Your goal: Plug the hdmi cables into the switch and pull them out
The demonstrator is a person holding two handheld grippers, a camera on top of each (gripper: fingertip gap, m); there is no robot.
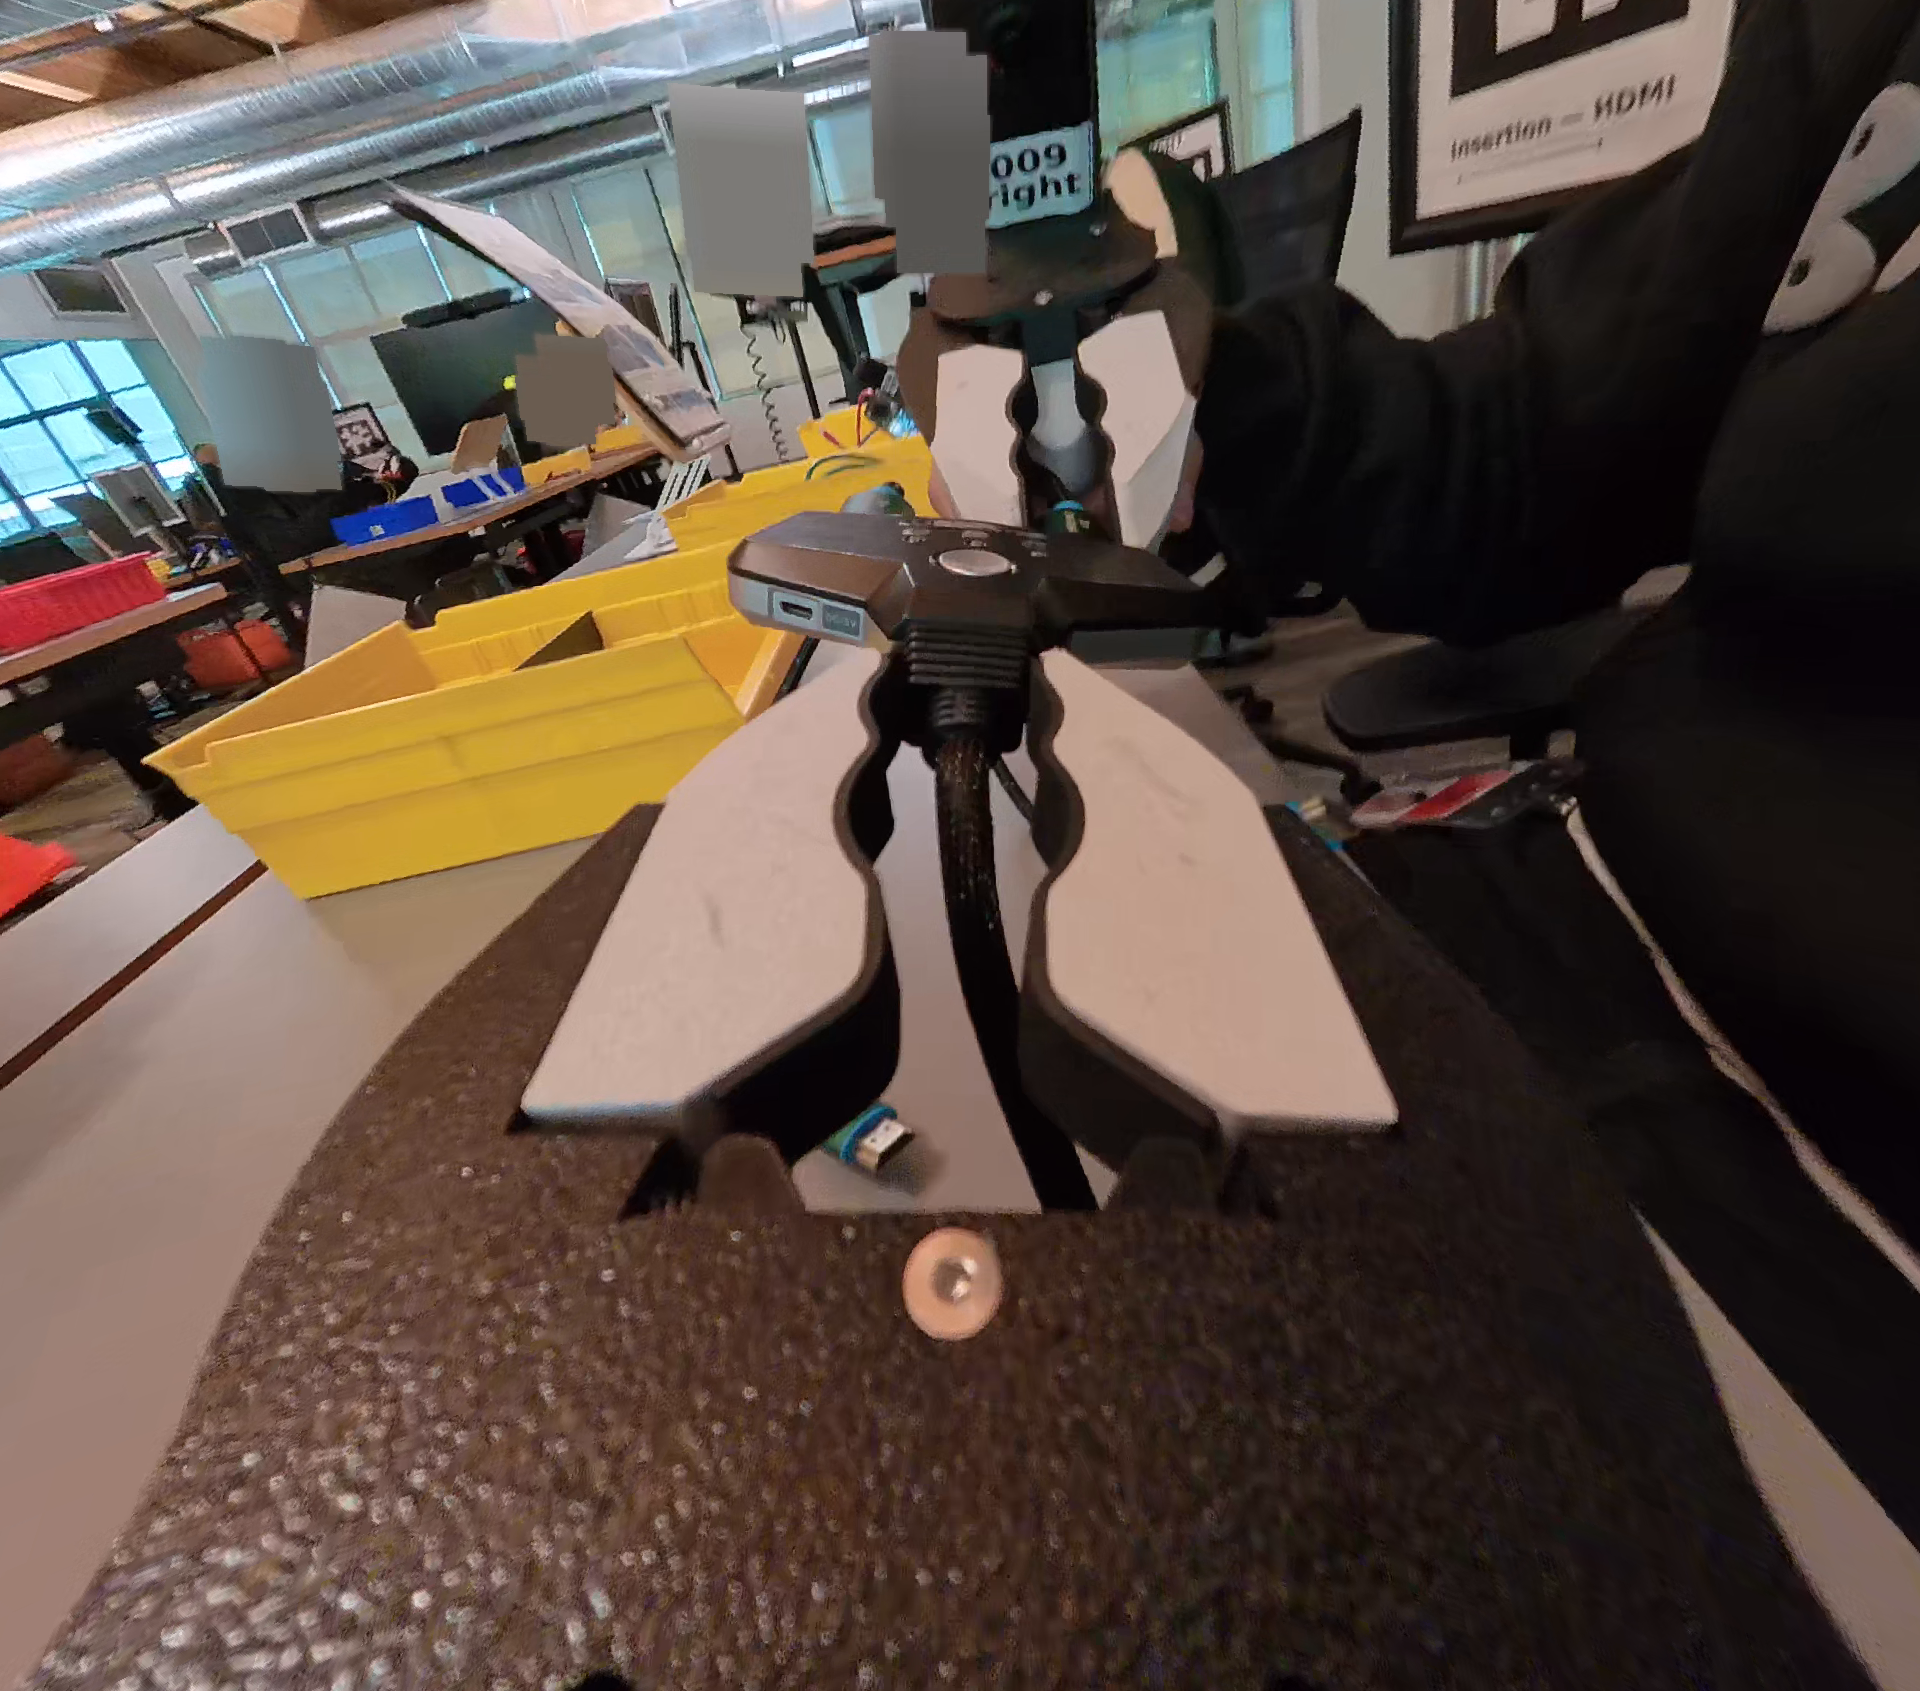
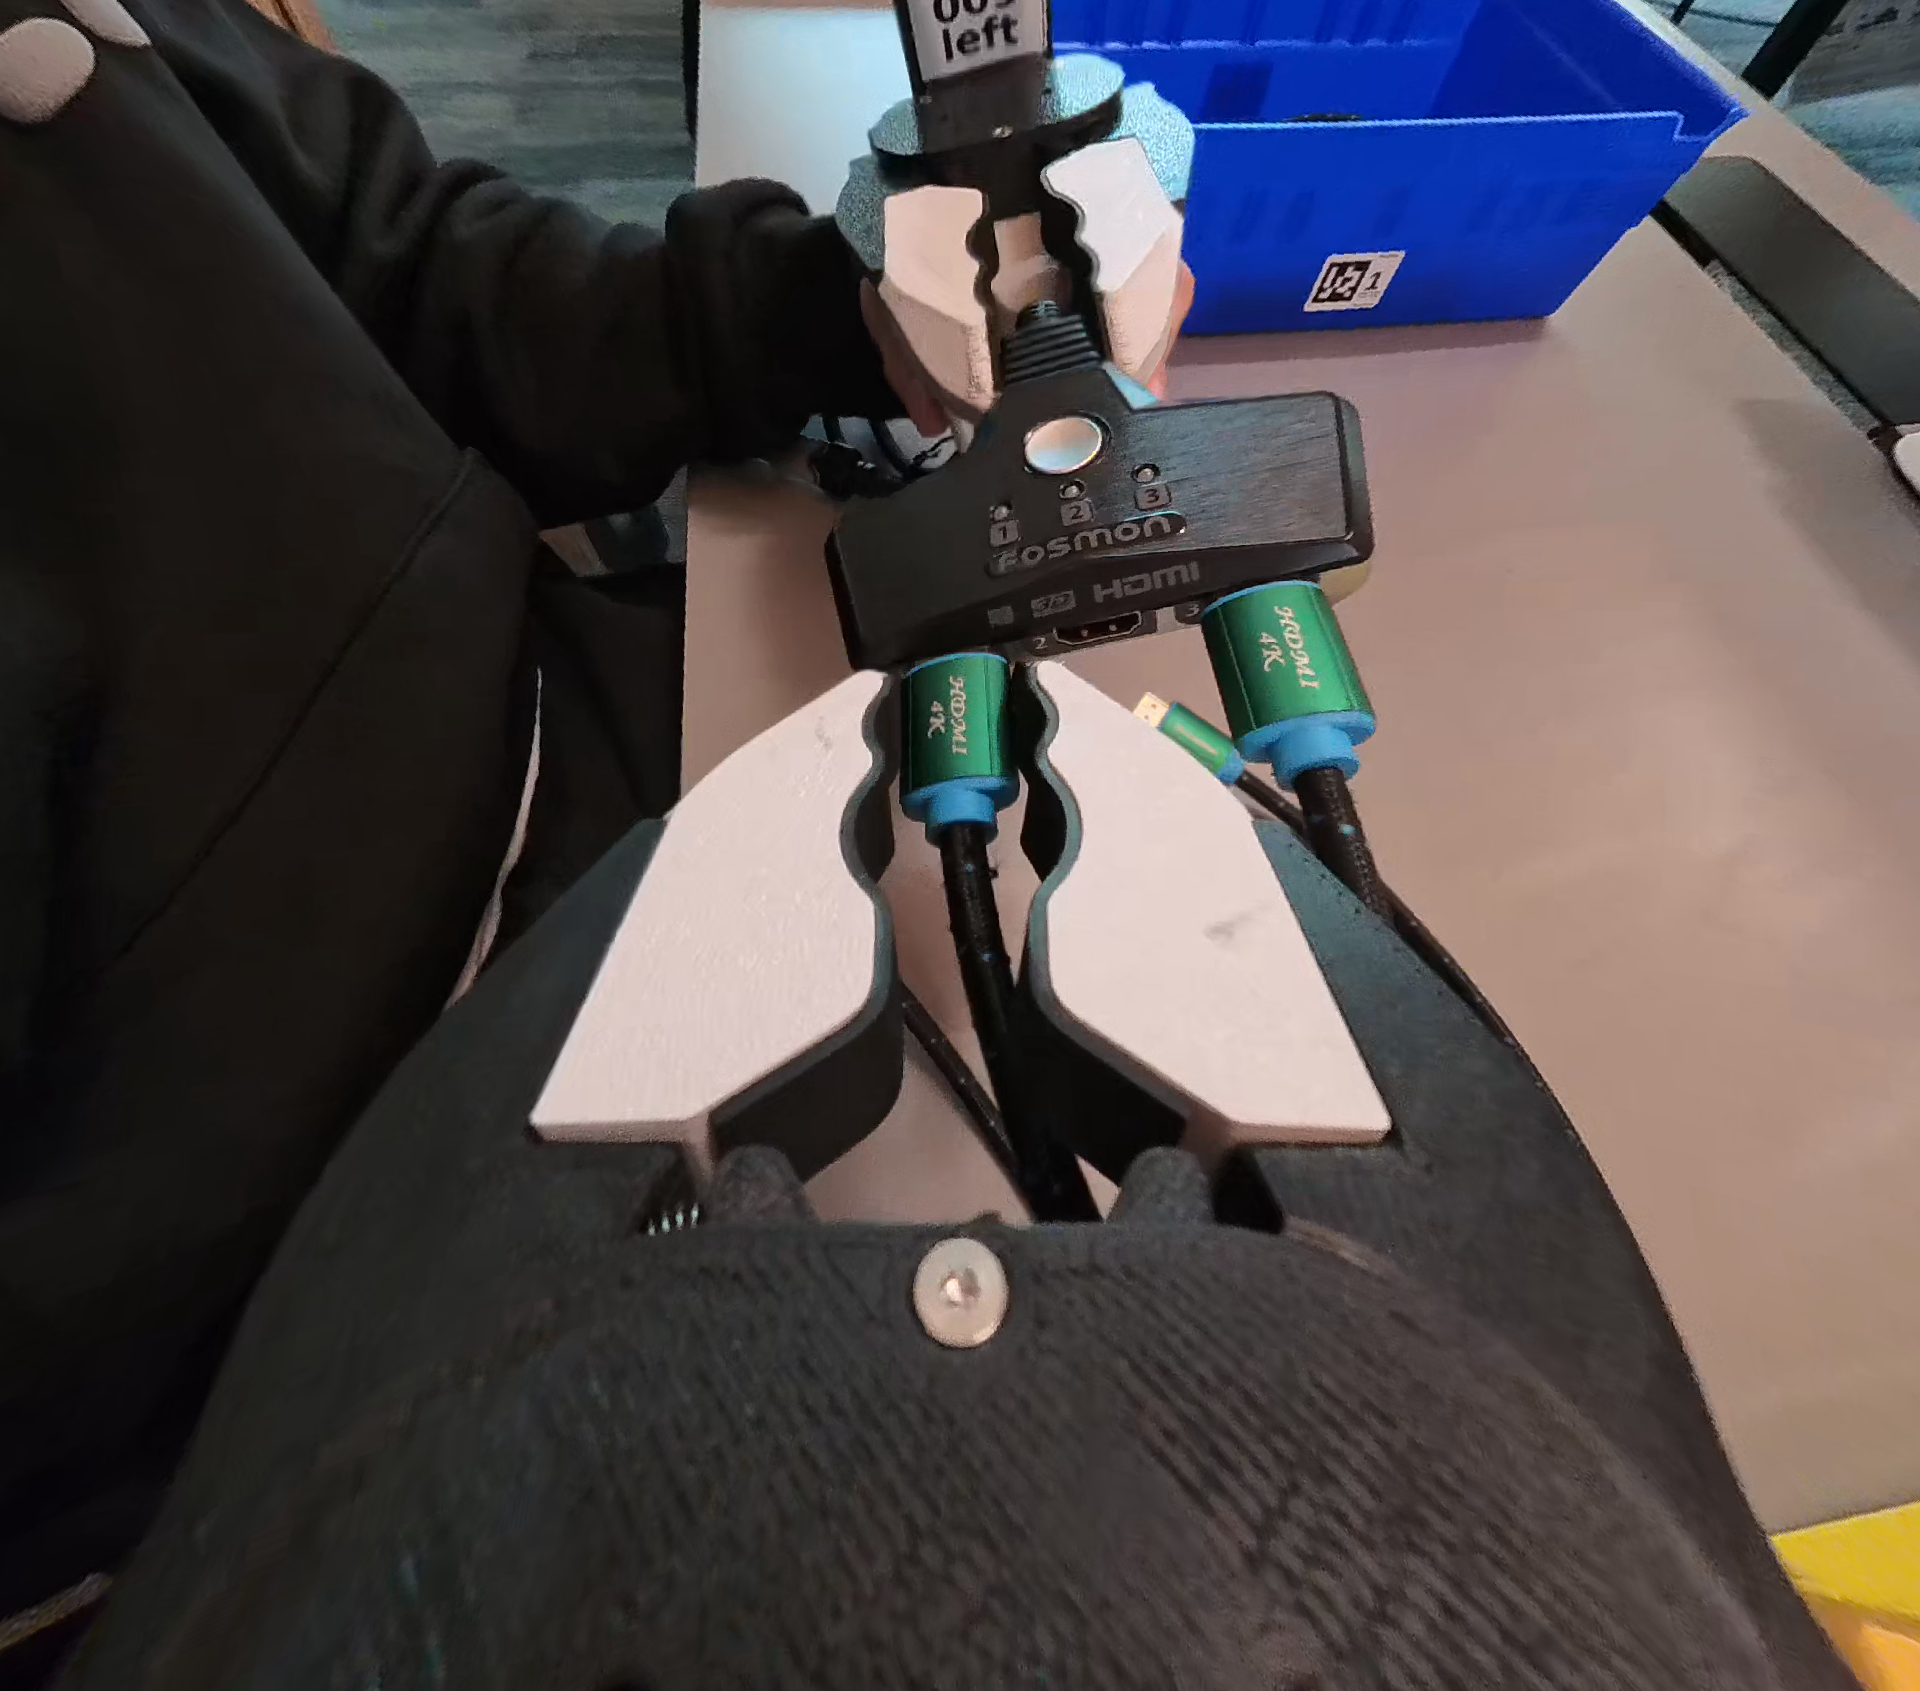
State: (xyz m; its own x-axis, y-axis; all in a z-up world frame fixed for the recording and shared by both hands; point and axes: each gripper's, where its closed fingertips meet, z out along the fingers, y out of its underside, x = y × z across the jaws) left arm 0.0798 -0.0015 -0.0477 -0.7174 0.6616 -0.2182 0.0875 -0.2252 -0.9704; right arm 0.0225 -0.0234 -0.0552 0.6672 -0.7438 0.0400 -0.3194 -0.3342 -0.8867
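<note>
The black HDMI switch (image 2: 1101, 498) is held above the table. My left gripper (image 1: 961, 696) is shut on the ribbed collar of its braided tail cable (image 1: 971, 893); it also shows in the right wrist view (image 2: 1044, 353). My right gripper (image 2: 961, 706) is shut on a green HDMI plug (image 2: 951, 737) seated in the switch's left port; it shows far off in the left wrist view (image 1: 1049, 488). A second green plug (image 2: 1288, 675) sits in the right port. The middle port (image 2: 1096, 628) is empty. A third green plug (image 2: 1190, 732) lies loose on the table.
A blue bin (image 2: 1403, 114) stands on the grey table (image 2: 1558, 706) beyond the switch. Yellow bins (image 1: 468, 737) sit to the left in the left wrist view. The person's black sleeve (image 2: 312, 498) fills the left side. Office desks and chairs lie behind.
</note>
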